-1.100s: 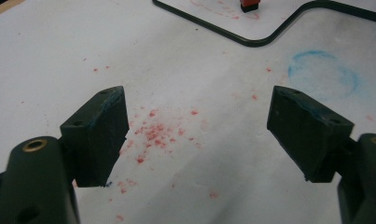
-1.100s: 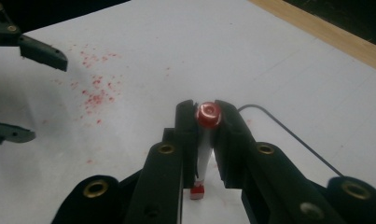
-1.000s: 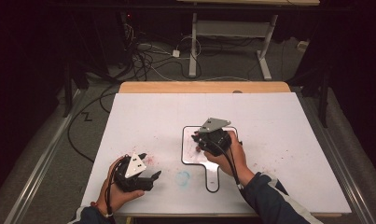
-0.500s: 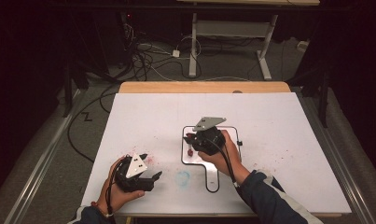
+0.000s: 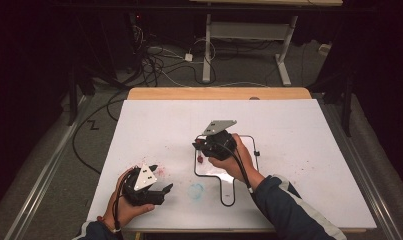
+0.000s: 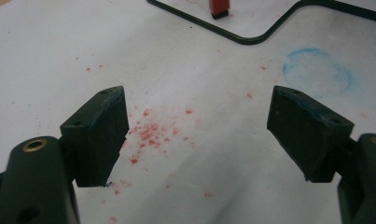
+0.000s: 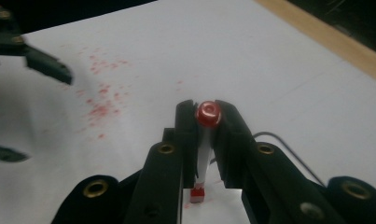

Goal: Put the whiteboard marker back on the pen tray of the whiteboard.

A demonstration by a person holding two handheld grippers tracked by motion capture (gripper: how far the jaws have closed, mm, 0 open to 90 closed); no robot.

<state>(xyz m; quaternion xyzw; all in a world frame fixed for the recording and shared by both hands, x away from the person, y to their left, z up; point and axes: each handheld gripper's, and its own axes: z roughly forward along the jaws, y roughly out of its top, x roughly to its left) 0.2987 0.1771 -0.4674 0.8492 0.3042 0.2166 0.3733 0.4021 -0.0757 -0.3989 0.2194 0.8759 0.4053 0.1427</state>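
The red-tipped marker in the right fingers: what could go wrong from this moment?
1. The right gripper clamps the red-tipped marker only near its red cap, so it may tilt or slip when pressed down.
2. Its tip stands on the white sheet, inside the black outline; a wobble could mark over that line.
3. The open left gripper hovers over red specks and might smear them.

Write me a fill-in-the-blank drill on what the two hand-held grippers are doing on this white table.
1. The right hand-held gripper is shut on a marker whose cap is ____.
2. The left hand-held gripper has its jaws ____.
3. The marker's tip touches down inside a ____ outline drawn on the table.
4. The smudged ring near the outline is ____.

Missing words: red; open; black; blue
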